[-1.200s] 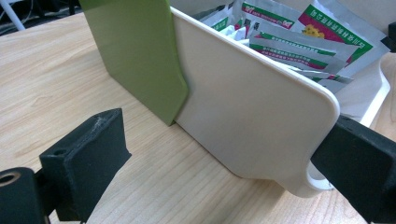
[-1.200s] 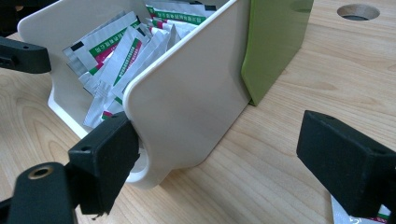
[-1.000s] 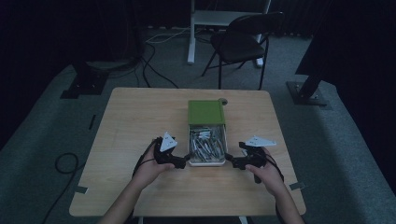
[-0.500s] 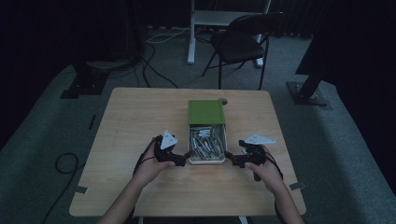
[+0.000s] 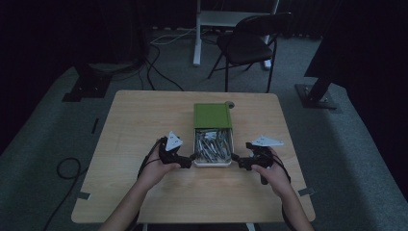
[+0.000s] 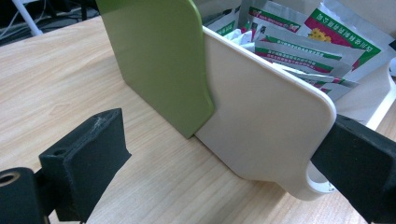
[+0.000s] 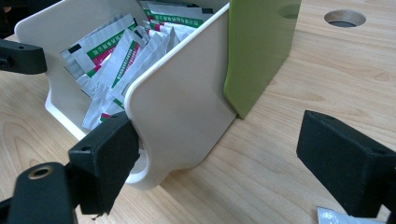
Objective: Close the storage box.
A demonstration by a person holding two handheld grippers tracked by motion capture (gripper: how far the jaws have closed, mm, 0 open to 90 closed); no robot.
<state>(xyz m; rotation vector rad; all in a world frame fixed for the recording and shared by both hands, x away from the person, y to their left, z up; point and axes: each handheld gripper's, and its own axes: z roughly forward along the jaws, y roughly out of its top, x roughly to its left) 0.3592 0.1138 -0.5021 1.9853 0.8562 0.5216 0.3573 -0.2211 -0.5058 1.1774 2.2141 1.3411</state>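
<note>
High view: both open tongs, left and right, flank the packet-filled white drawer, pulled halfway out of its green sleeve; drawer not yet gripped.

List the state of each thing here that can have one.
White drawer: pulled partway out of the green sleeve.
Green sleeve: flat on the table.
Packets: loosely piled inside the drawer.
Left tool: open, one jaw against the drawer's corner.
Right tool: open, likewise.

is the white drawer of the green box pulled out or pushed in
Pulled out. The white drawer sticks out of the green box toward the person, its foil sachets uncovered, and open grippers sit at both near corners.
</note>
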